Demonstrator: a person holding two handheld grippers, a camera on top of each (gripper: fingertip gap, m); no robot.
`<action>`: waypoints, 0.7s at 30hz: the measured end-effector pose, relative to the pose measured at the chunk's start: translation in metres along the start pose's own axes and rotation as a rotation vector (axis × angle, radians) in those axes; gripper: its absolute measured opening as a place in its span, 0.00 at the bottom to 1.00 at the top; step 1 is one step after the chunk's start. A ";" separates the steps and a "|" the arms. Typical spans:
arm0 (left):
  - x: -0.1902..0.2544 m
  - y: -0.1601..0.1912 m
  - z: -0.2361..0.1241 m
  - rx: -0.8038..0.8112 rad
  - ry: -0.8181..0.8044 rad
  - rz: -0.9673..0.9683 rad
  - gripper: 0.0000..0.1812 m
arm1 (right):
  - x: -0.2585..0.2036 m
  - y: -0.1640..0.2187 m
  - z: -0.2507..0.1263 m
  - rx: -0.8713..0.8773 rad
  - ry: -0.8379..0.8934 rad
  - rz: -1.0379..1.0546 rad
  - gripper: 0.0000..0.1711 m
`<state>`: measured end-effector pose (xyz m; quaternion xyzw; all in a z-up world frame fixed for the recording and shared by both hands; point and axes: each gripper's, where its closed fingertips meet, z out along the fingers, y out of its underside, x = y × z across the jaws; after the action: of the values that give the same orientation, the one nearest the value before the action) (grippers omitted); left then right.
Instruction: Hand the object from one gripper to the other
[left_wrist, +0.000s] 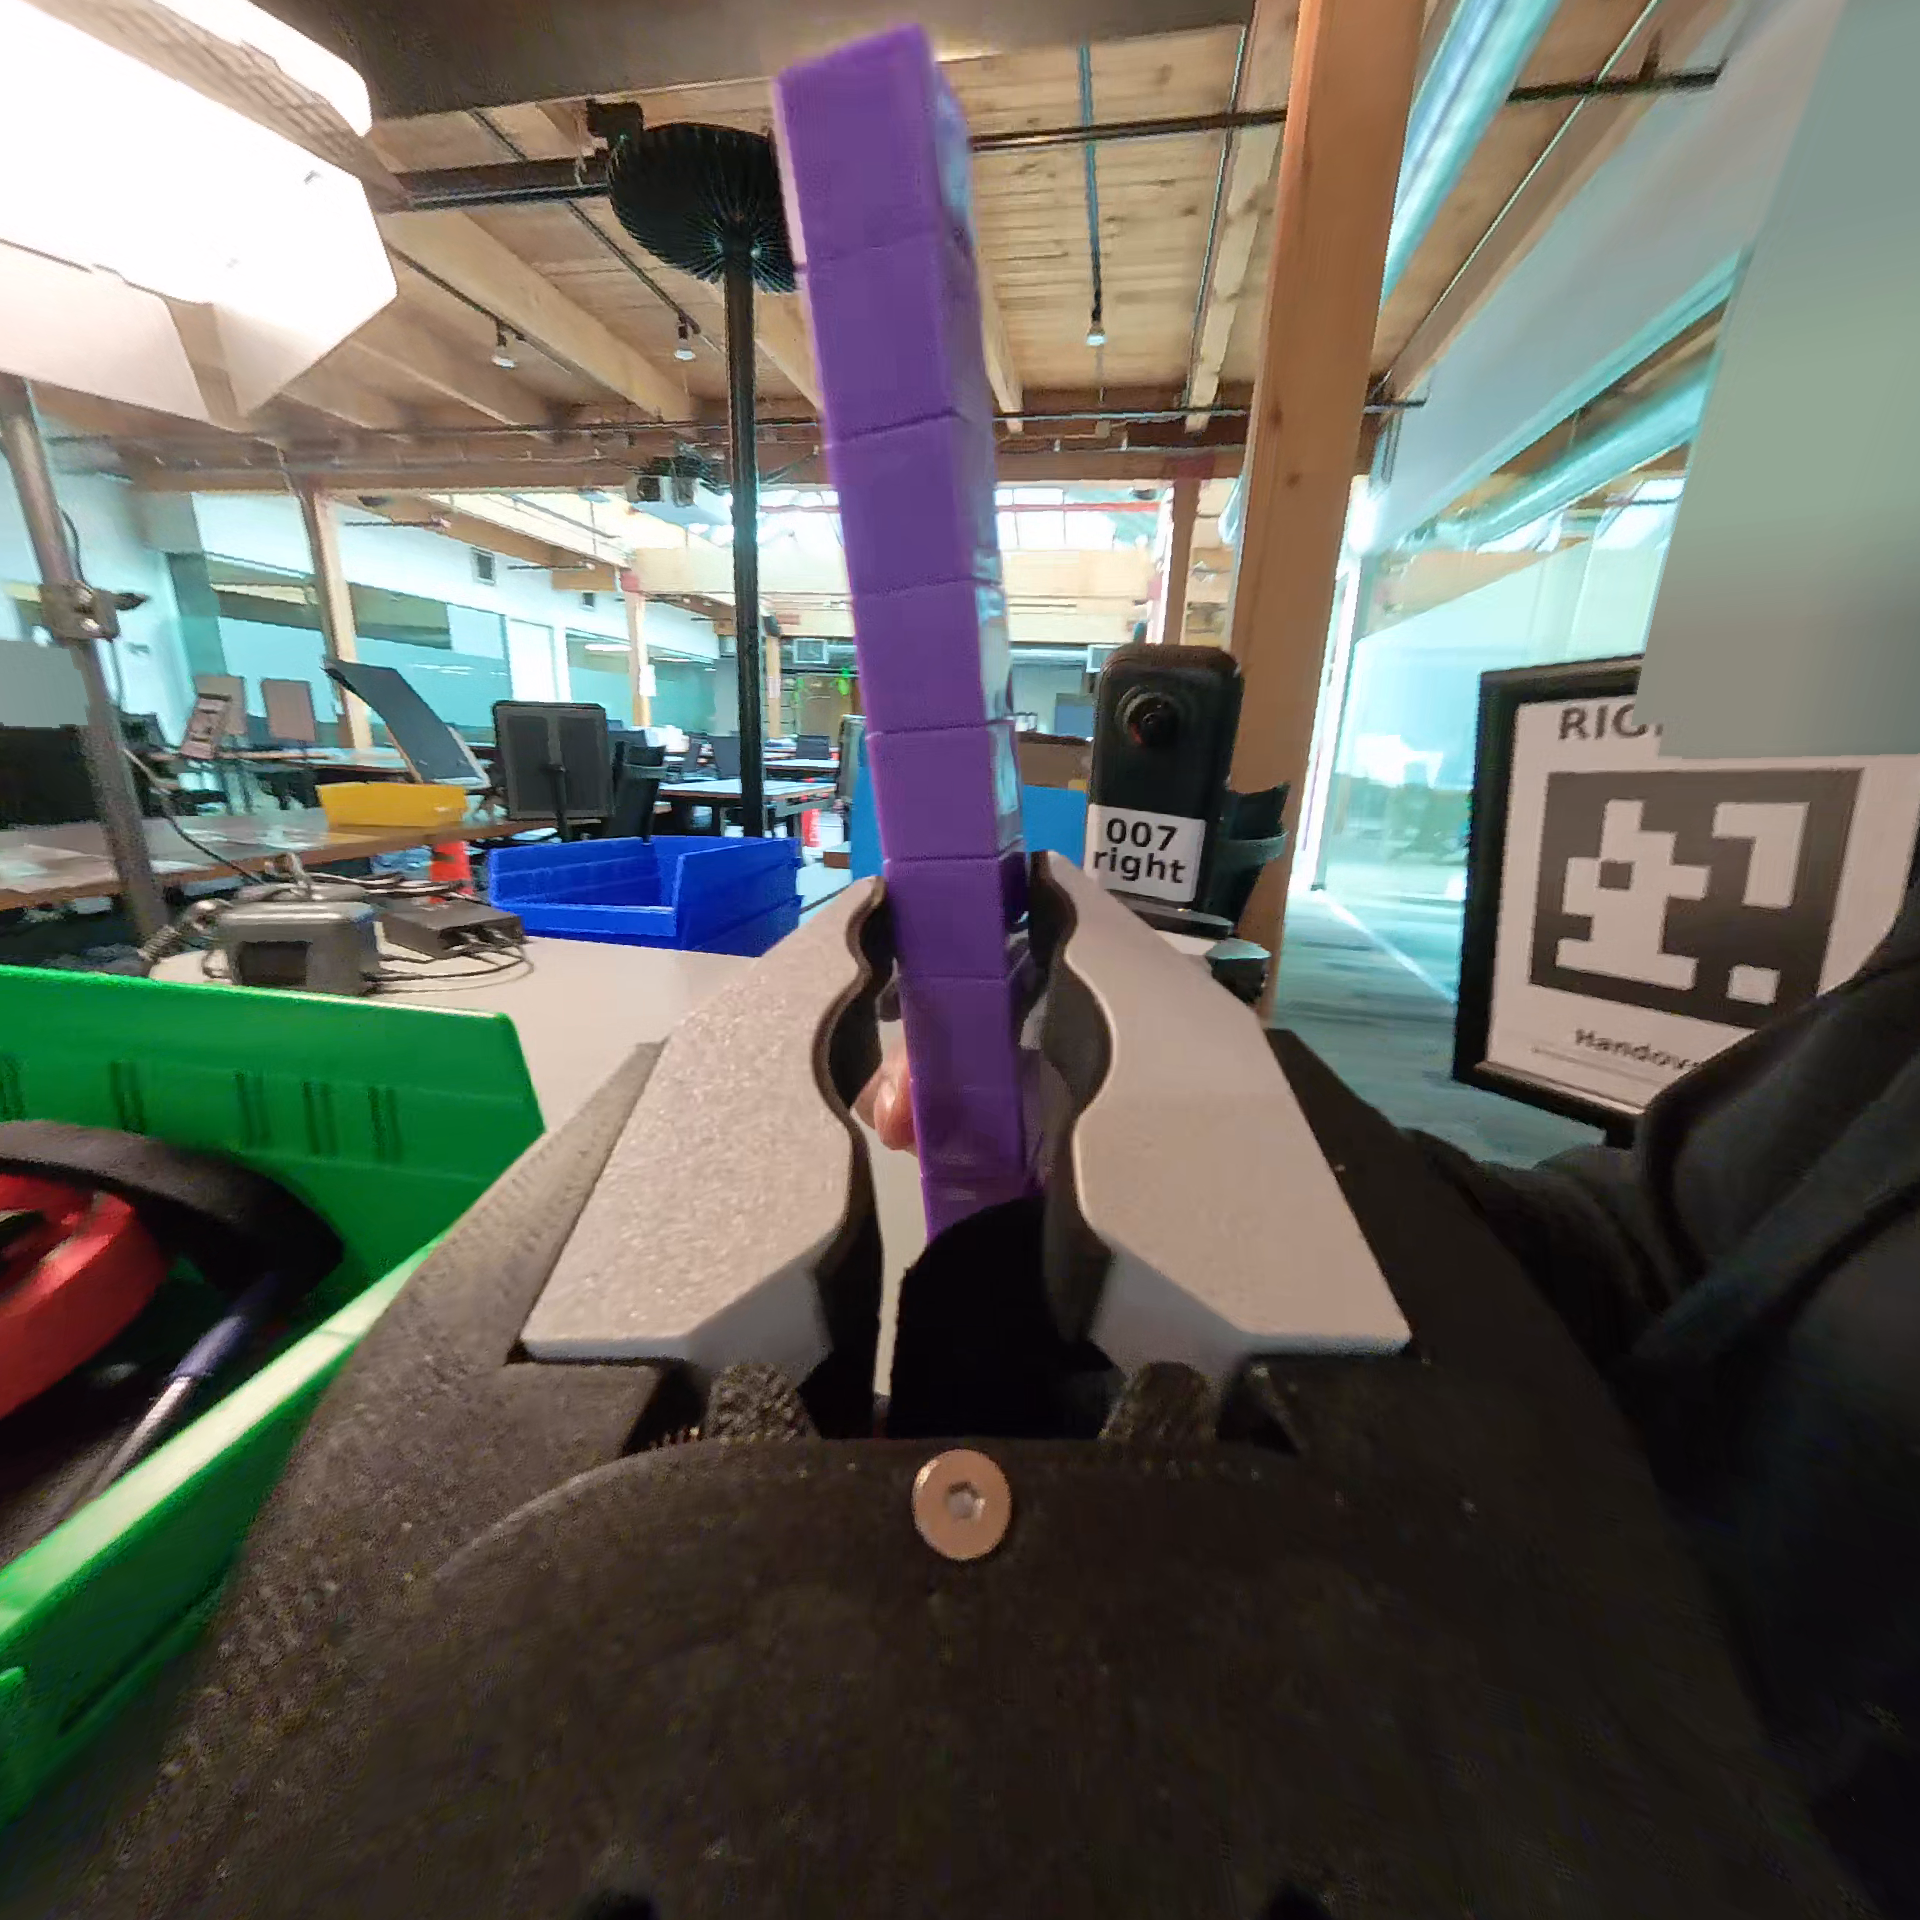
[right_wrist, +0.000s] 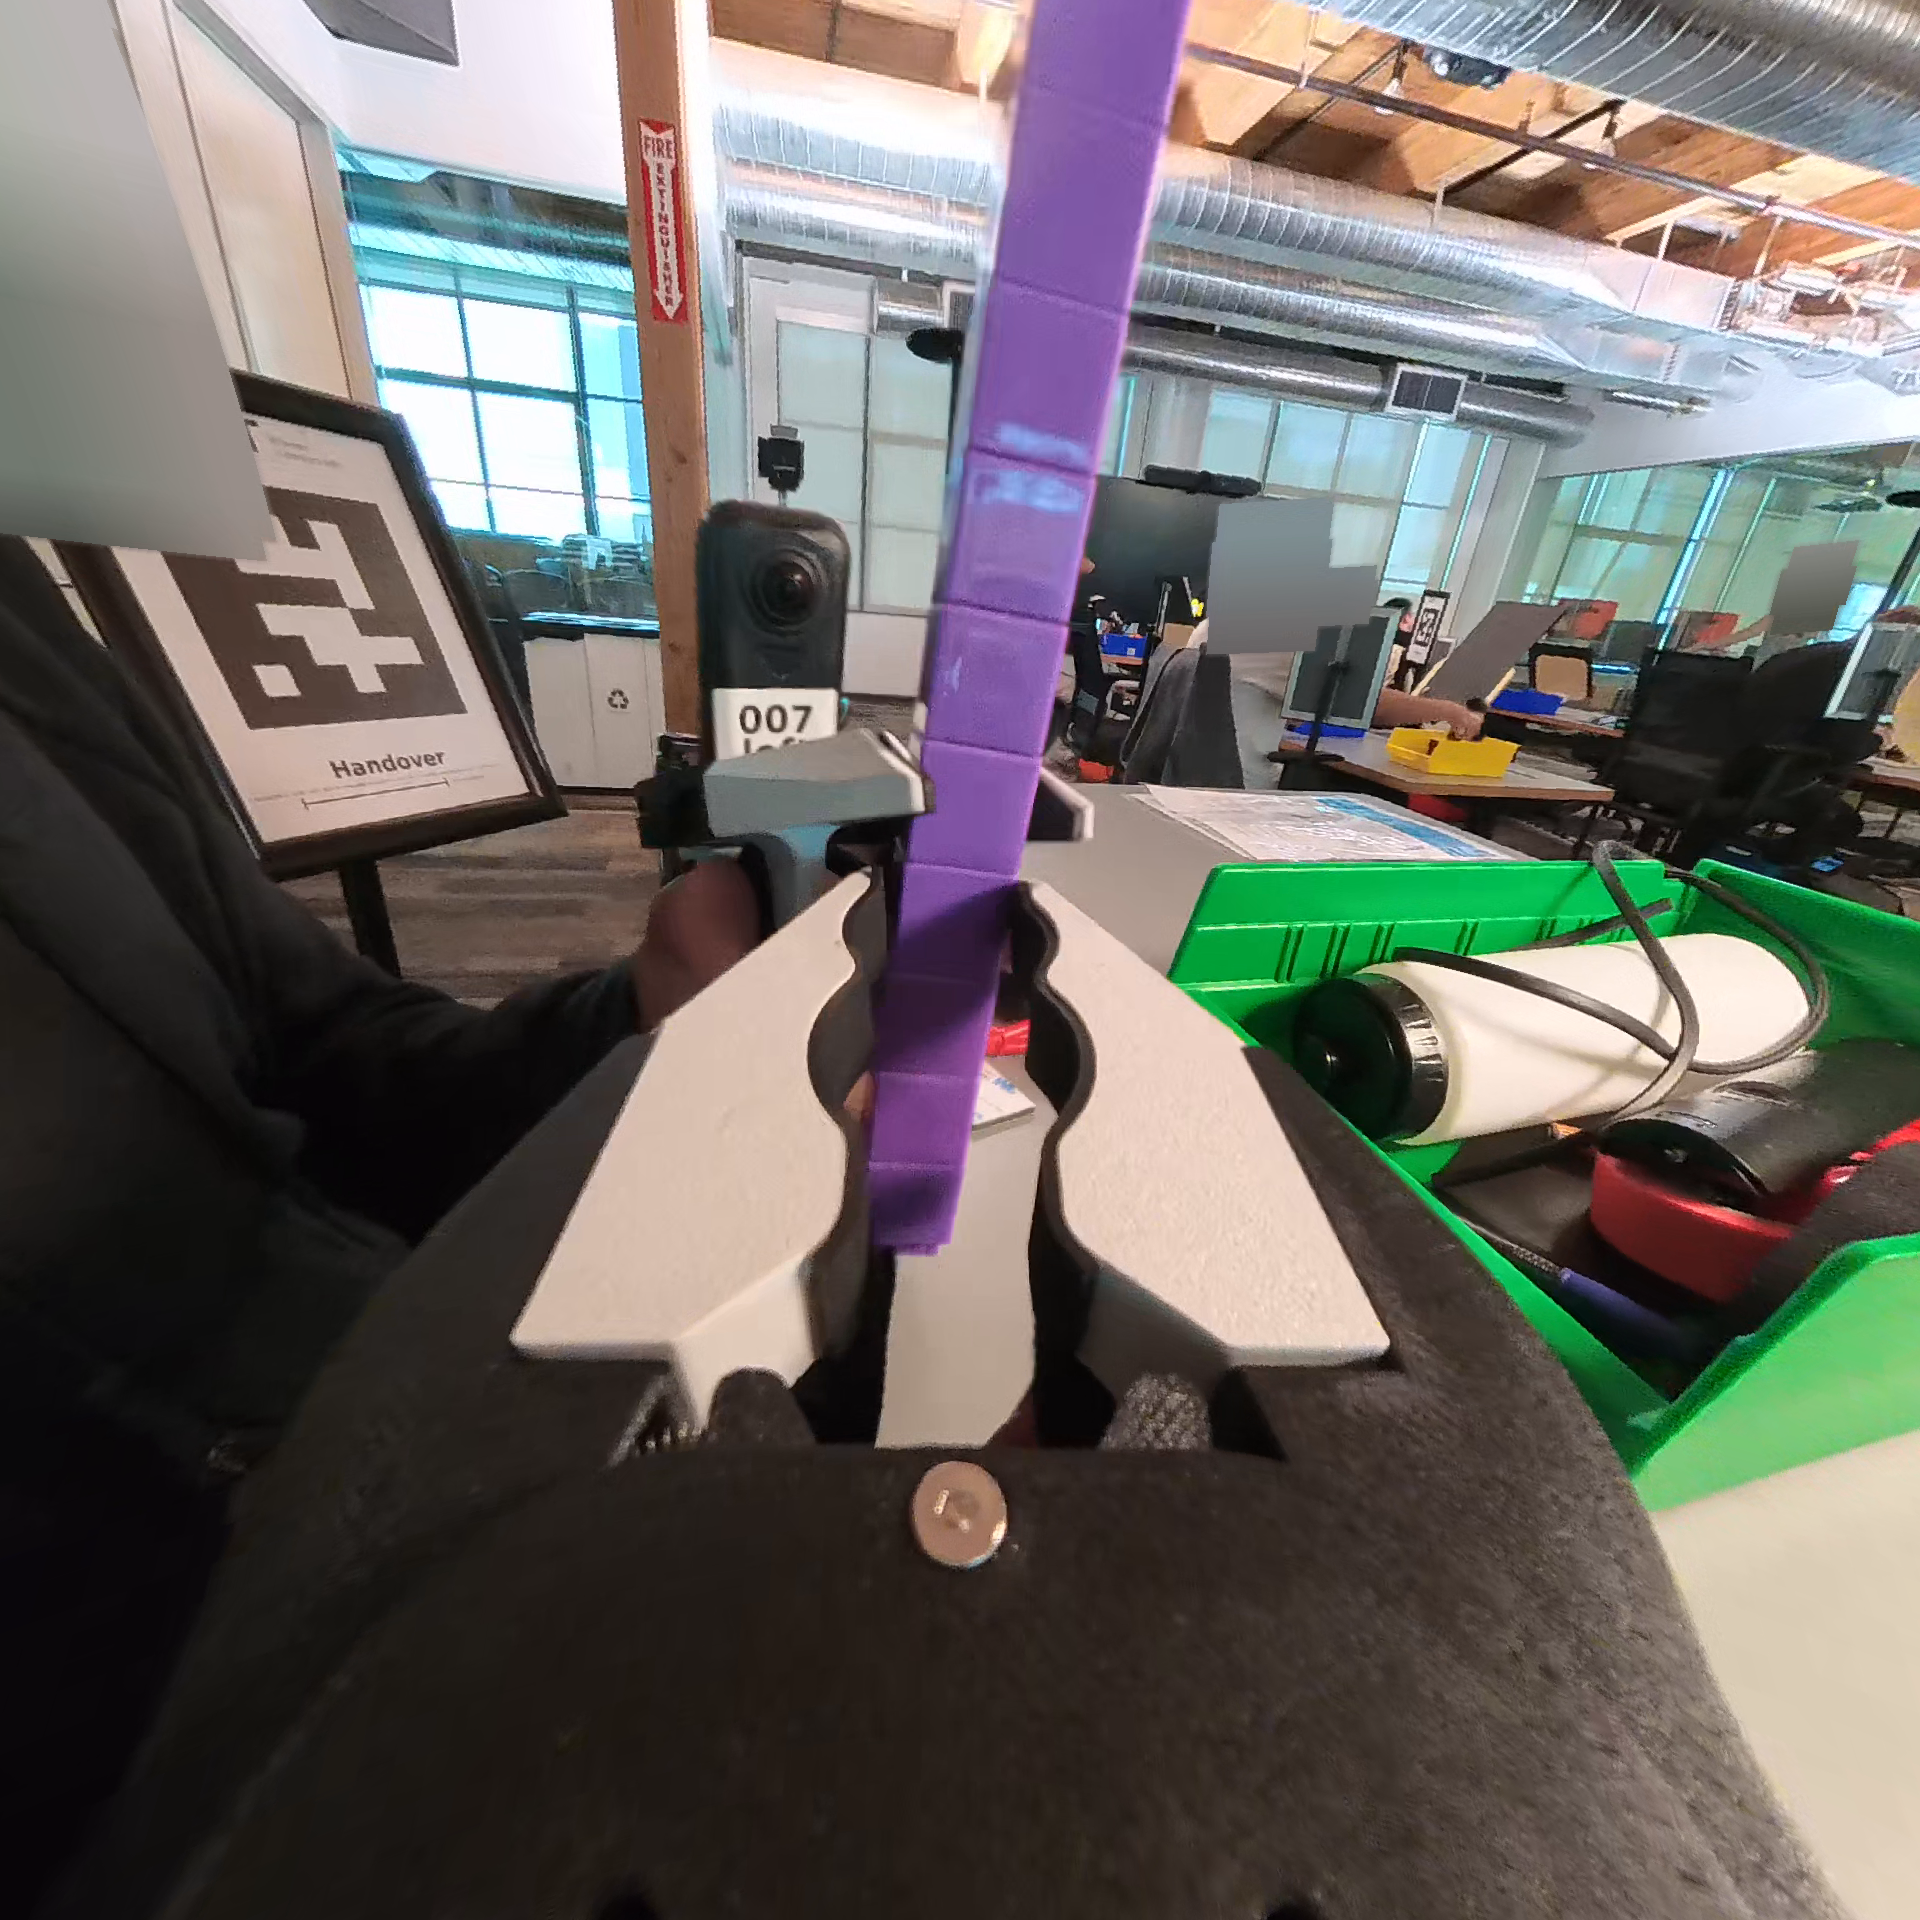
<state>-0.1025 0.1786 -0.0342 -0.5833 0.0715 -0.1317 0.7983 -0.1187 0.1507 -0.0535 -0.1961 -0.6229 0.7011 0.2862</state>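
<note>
Purple rod standing near upright, mid-air, and both grippers are on its lower end at once. In the left wrist view the left gripper is clenched on the rod, tips pressed against both sides, rod running down between the fingers. In the right wrist view the right gripper brackets the same rod; the tips look tight on it, so I'd call it clenched too, though there is a gap lower down between rod and right finger. The left gripper shows again behind, crossing the rod just above the right one's tips. Below and to the side sits a green bin on the bench, with a white cylinder and cables in it. The risk now is timing: if one lets go before the other truly holds, this long, top-heavy rod could pivot or slip through and drop toward the bin. Pulling apart while both clamp could twist it askew.
</note>
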 end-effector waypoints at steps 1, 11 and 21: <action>-0.001 -0.001 -0.001 0.004 -0.013 0.026 0.14 | -0.001 0.001 0.001 -0.001 -0.003 0.002 0.17; -0.015 -0.015 -0.006 0.098 -0.056 -0.095 0.17 | -0.010 0.016 0.009 -0.074 -0.066 0.026 0.18; -0.011 -0.024 -0.011 0.149 -0.013 -0.115 0.18 | -0.008 0.017 0.006 -0.070 -0.060 0.024 0.15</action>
<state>-0.1191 0.1644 -0.0151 -0.5264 0.0226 -0.1785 0.8310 -0.1192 0.1399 -0.0702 -0.1924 -0.6530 0.6879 0.2517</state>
